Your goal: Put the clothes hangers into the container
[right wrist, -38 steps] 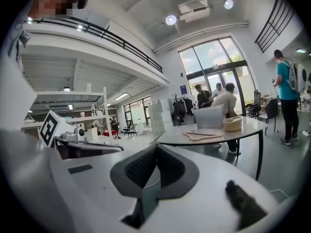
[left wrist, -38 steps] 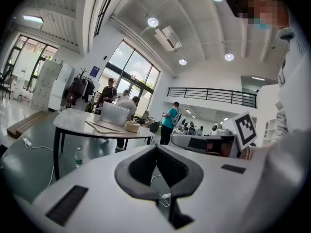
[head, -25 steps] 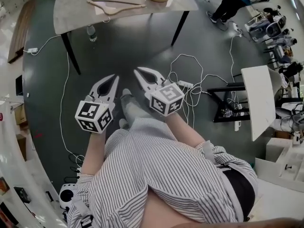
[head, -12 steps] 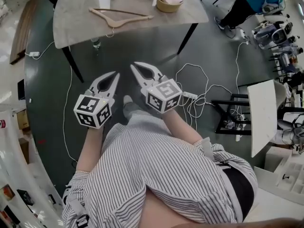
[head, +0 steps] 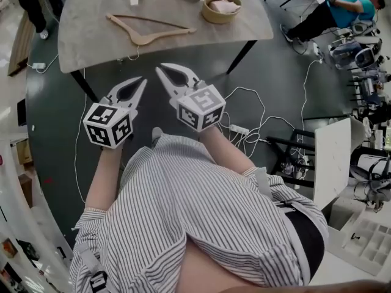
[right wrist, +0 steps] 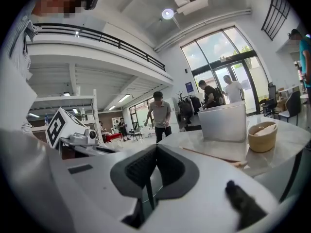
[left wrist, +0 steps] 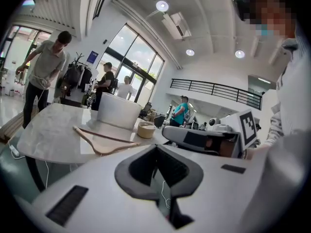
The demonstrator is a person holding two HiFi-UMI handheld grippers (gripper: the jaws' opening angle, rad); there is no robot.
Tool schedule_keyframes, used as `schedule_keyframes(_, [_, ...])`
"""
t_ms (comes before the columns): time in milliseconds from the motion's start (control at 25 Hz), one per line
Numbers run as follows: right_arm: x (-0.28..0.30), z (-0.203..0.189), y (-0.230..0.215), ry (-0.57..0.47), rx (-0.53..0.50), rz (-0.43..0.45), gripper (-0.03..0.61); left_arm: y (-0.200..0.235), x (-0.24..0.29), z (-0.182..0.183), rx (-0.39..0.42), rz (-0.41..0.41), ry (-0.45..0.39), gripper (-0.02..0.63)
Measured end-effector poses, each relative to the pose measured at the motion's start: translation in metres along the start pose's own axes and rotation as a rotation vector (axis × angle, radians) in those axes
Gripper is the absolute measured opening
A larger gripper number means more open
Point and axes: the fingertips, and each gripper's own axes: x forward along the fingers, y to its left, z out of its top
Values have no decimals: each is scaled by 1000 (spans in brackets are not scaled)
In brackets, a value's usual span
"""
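Lying flat on the tabletop [head: 85,41]: hanger [head: 146,30], at 7 o'clock of the container [left wrist: 118,111] and 9 o'clock of the bowl [head: 221,8]. Hovering side by side at 6 o'clock of the hanger, near the tabletop's front edge and touching nothing: left gripper [head: 142,81] and right gripper [head: 160,71]. Staying clenched, both of them, gripping nothing.

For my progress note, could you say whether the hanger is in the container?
Out: the hanger lies flat on the table, outside the container.
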Motion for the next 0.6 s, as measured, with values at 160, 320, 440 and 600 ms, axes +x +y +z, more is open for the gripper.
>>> schedule_keyframes(160, [12, -2, -21, 41, -2, 26, 15, 14, 19, 17, -3, 39, -33, 11])
schedule_keyframes(320, [32, 5, -33, 55, 4, 37, 15, 31, 28, 38, 37, 68, -45, 11])
schedule_keyframes(440, [41, 8, -36, 61, 0, 43, 15, 41, 31, 47, 36, 78, -60, 11])
schedule_keyframes(600, [52, 2, -45, 72, 31, 43, 15, 51, 43, 48, 37, 47, -42, 11])
